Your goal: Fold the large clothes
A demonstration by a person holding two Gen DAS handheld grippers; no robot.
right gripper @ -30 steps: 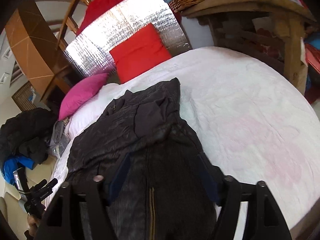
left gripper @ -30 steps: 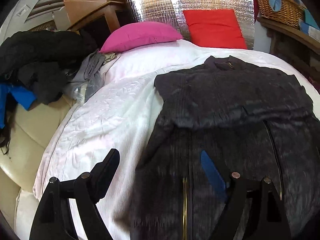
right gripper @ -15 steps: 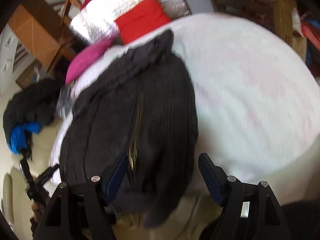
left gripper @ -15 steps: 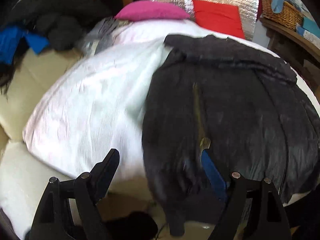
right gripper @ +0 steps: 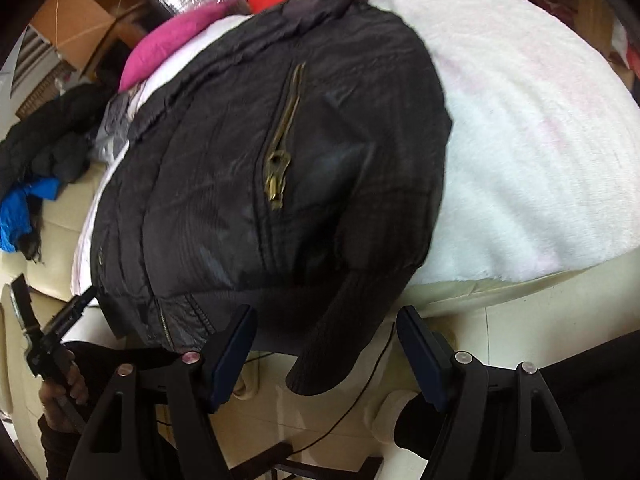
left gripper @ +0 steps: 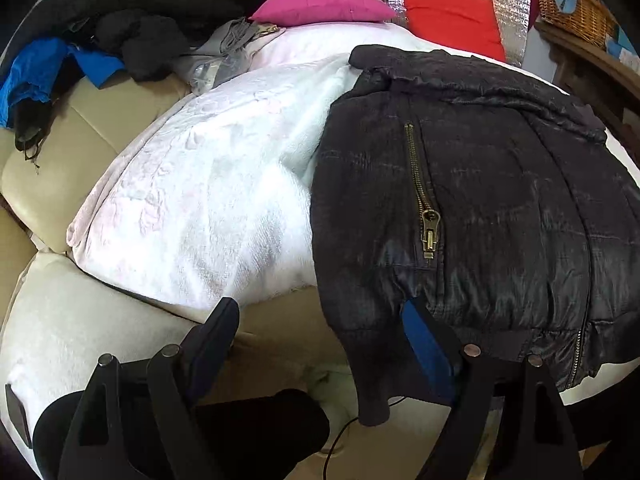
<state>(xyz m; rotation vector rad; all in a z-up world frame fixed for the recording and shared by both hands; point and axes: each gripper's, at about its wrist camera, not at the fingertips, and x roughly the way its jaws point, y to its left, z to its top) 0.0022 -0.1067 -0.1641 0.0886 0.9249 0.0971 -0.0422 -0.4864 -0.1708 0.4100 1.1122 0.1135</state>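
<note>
A black quilted jacket with a brass zip lies on the white bed cover, its hem and one knit cuff hanging over the near edge. It also shows in the right wrist view, with a cuff hanging down. My left gripper is open, below the jacket's hem, with its right finger just under the hem. My right gripper is open, its fingers on either side of the hanging cuff. The left gripper shows at the left edge of the right wrist view.
A pink pillow and a red pillow lie at the head of the bed before a silver foil panel. A heap of dark and blue clothes sits on the cream sofa at left. A wicker basket stands on a wooden shelf at right.
Both grippers have pulled back toward the near edge of the bed and dropped lower. The jacket's hem and cuffs now hang over the edge. Both grippers stay open.
</note>
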